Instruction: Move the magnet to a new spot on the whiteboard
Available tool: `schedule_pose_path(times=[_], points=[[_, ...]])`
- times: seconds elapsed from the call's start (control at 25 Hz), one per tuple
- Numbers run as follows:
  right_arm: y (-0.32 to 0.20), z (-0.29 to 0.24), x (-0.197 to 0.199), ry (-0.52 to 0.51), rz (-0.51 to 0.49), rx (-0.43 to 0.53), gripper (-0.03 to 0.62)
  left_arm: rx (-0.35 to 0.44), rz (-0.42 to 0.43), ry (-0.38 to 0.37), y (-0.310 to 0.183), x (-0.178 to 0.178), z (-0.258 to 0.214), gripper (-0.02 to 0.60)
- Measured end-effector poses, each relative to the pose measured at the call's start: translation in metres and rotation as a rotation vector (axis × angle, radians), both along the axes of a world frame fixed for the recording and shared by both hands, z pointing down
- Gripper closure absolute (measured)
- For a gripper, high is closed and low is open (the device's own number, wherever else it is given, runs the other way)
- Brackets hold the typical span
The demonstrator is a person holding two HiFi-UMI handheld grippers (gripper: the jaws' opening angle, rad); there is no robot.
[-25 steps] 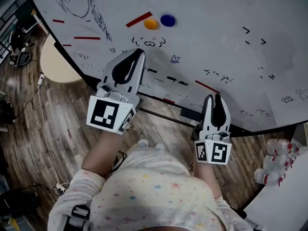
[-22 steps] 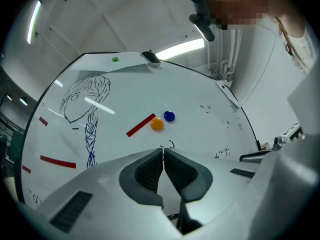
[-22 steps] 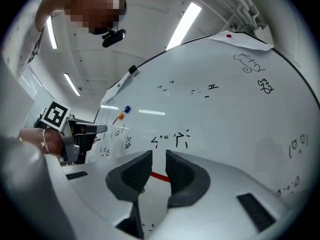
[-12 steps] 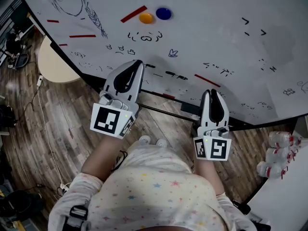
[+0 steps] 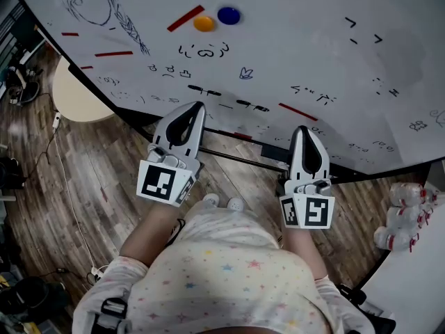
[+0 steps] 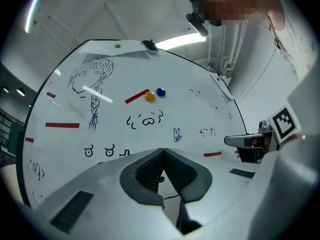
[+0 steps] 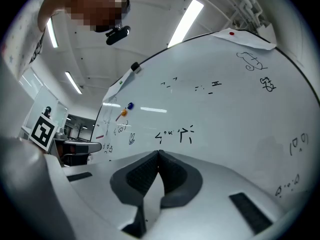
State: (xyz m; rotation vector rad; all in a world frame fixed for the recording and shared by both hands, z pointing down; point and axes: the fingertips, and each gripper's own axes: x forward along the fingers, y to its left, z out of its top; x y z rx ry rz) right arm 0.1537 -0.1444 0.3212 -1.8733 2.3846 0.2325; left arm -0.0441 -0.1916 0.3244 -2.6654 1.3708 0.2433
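The whiteboard (image 5: 313,40) carries two round magnets side by side near its top: an orange one (image 5: 204,24) and a blue one (image 5: 228,15), next to a red strip (image 5: 185,18). My left gripper (image 5: 198,106) is shut and empty, its tip at the board's lower edge, well below the magnets. In the left gripper view the orange magnet (image 6: 149,97) and the blue magnet (image 6: 160,91) lie far ahead of the closed jaws. My right gripper (image 5: 303,129) is also shut and empty, at the lower edge further right.
Black and red marker doodles cover the whiteboard. A round beige table (image 5: 73,96) stands at the left on the wooden floor. Plastic bottles (image 5: 403,218) lie at the right beside a white table corner (image 5: 410,291). Cables trail over the floor at the left.
My left gripper has come down the board, away from the magnets, to its lower edge. The right gripper has stayed where it was.
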Motion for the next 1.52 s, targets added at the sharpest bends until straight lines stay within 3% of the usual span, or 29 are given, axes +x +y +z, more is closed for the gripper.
schedule_pose_path(times=[0.56, 1.52], points=[[-0.006, 0.017, -0.001, -0.003, -0.022, -0.015, 0.594, -0.030, -0.001, 0.009, 0.005, 0.003, 0.024, 0.569], [-0.012, 0.008, -0.002, 0.019, -0.025, 0.007, 0.594, -0.018, 0.012, 0.028, -0.010, 0.011, 0.017, 0.568]])
